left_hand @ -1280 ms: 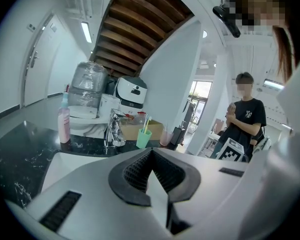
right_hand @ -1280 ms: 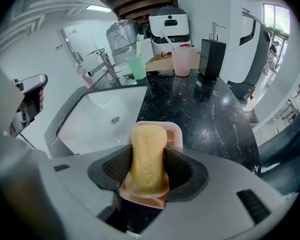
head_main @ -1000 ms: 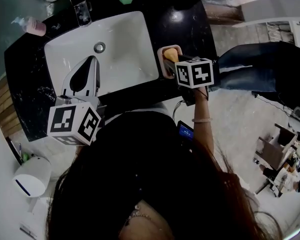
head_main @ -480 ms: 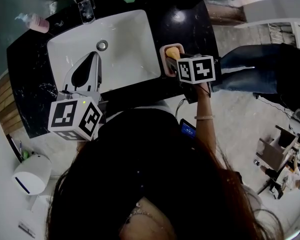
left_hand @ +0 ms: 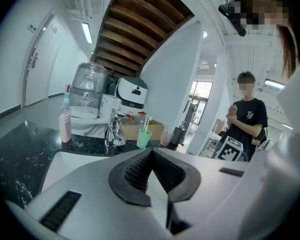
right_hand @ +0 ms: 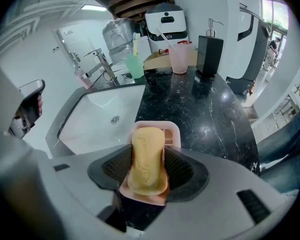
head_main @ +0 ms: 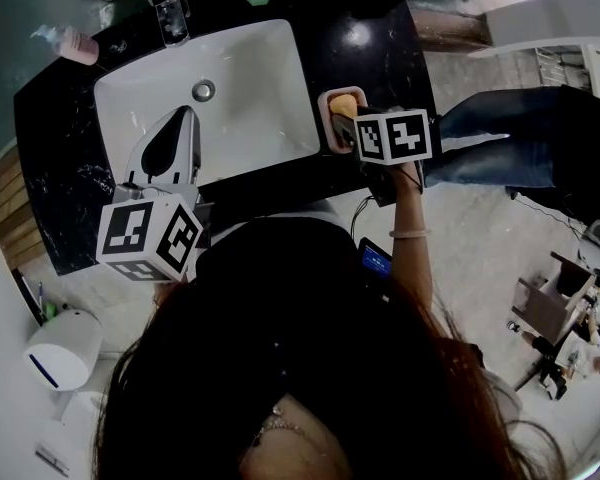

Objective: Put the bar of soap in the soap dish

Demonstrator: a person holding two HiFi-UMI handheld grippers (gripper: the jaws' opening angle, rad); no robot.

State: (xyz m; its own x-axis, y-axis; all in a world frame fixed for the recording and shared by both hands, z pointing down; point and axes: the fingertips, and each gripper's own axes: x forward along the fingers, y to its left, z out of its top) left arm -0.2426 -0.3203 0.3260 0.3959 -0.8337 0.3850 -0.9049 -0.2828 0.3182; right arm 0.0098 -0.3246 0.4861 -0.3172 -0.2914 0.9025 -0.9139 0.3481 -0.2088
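Note:
A yellow-orange bar of soap (right_hand: 148, 159) lies lengthwise between the ribbed pads of my right gripper (right_hand: 148, 170), which is shut on it from both sides. Right beneath it sits the pink soap dish (right_hand: 173, 132) on the black marble counter, just right of the sink. The head view shows the soap (head_main: 344, 105) over the dish (head_main: 326, 99), with the right gripper (head_main: 348, 128) reaching in from the counter's front edge. My left gripper (left_hand: 151, 156) is shut with nothing in it. It hovers over the sink's front left part (head_main: 184, 118).
The white sink (head_main: 240, 78) has a chrome faucet (head_main: 166, 13) at the back. A green cup (right_hand: 136, 65), a pink cup (right_hand: 178, 57) and a black pump dispenser (right_hand: 209, 48) stand behind it, and a pink bottle (head_main: 68, 46) at far left. A person (left_hand: 245, 119) stands beyond the counter.
The right gripper has shifted slightly to the right with the soap still in it, staying over the dish. The left gripper has barely moved.

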